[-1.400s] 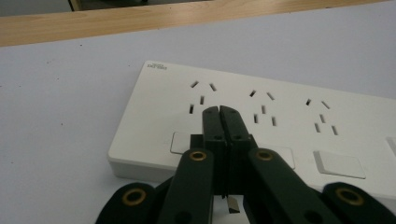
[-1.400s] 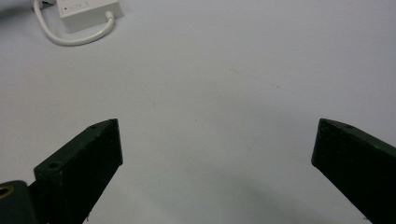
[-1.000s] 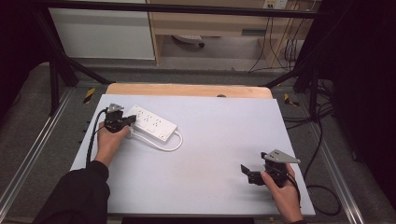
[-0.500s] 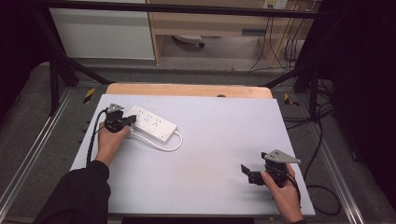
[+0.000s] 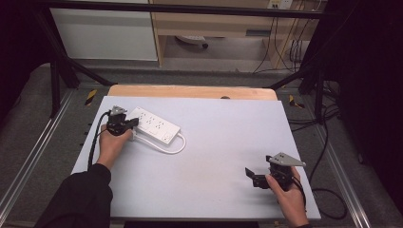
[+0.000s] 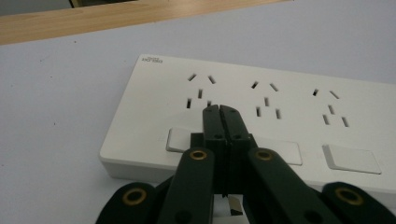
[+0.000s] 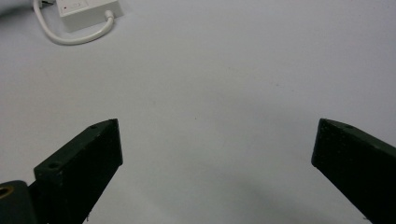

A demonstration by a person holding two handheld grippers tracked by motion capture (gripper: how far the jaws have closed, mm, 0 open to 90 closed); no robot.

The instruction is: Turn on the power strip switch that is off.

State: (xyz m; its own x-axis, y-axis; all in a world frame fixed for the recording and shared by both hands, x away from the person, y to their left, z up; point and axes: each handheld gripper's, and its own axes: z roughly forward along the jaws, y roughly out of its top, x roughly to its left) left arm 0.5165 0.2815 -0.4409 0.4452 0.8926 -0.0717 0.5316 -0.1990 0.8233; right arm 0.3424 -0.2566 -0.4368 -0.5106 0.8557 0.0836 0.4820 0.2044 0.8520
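While left tongs [image 6: 219, 108] pinch closed over power strip [image 5: 154, 125], right tongs [image 7: 217, 154] wide, near table [image 5: 228, 118] edge.

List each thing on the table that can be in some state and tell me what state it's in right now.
Power strip: lying flat, sockets up, nothing plugged in.
Its cable: curled in a loop on the table beside it.
Left tool: shut, tips over the strip near its first switch, gripping nothing.
Right tool: open, empty, held low over bare table far from the strip.

Bright evenly lit tabletop, dark surroundings, soft shadows, slight blur
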